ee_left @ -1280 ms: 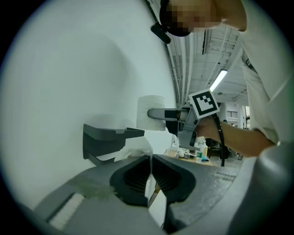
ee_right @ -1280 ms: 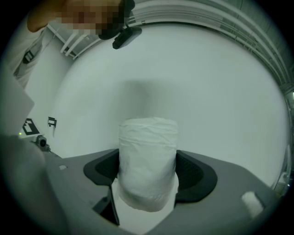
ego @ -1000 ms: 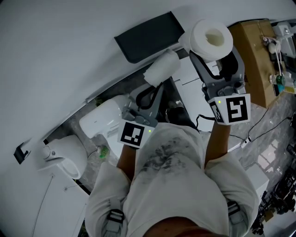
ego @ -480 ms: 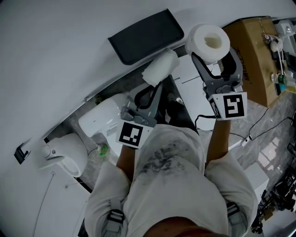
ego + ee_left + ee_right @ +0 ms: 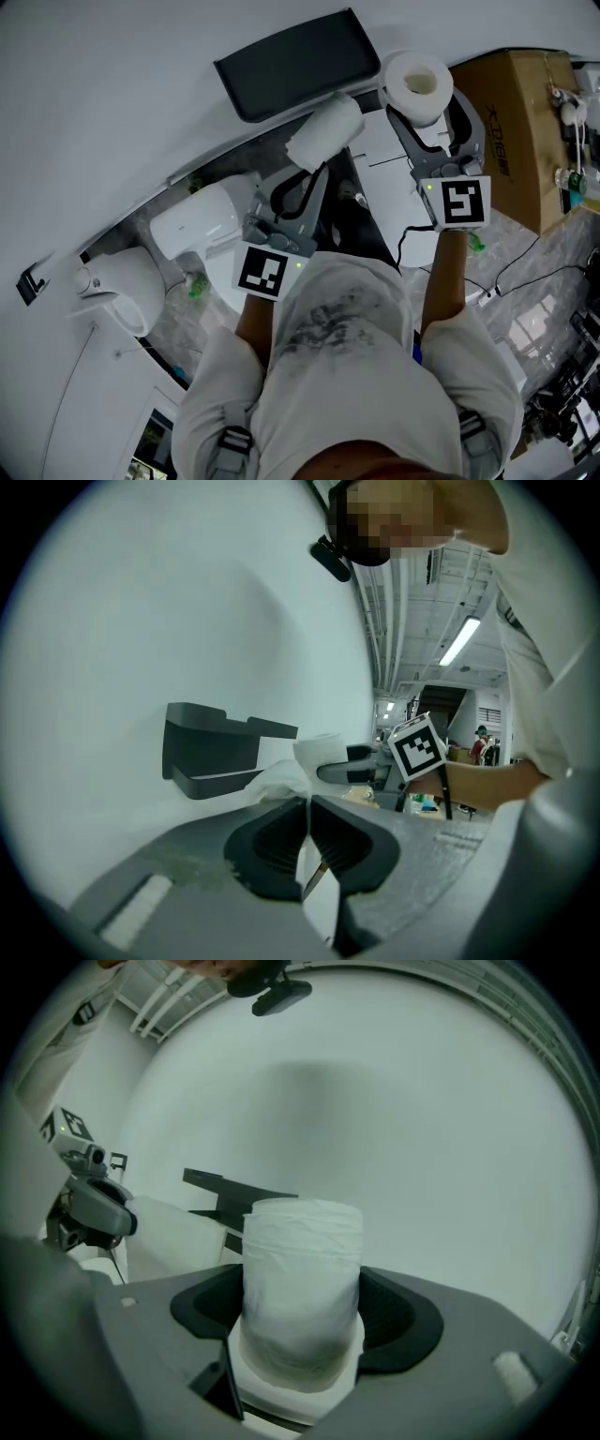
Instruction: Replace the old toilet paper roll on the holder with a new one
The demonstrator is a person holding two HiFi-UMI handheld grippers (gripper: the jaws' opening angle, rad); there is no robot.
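Note:
On the white wall hangs the black holder (image 5: 295, 64), also seen in the left gripper view (image 5: 211, 747) and the right gripper view (image 5: 234, 1206); I see no roll in it. My right gripper (image 5: 424, 105) (image 5: 302, 1309) is shut on the new full white roll (image 5: 417, 84) (image 5: 302, 1274), held upright just right of the holder. My left gripper (image 5: 317, 167) (image 5: 307, 803) is shut on the old roll (image 5: 325, 131) (image 5: 281, 778), a crumpled white remnant pinched thin between the pads, below the holder. The two grippers are side by side and apart.
A white toilet (image 5: 202, 230) stands lower left against the wall. A brown cardboard box (image 5: 525, 122) sits at the right, with cables (image 5: 525, 272) on the marbled floor below it. A white flat surface (image 5: 398, 187) lies under the right gripper.
The right gripper has sunk with the new roll, which now looks smaller and sits level with the holder. The left gripper and the old roll have hardly moved.

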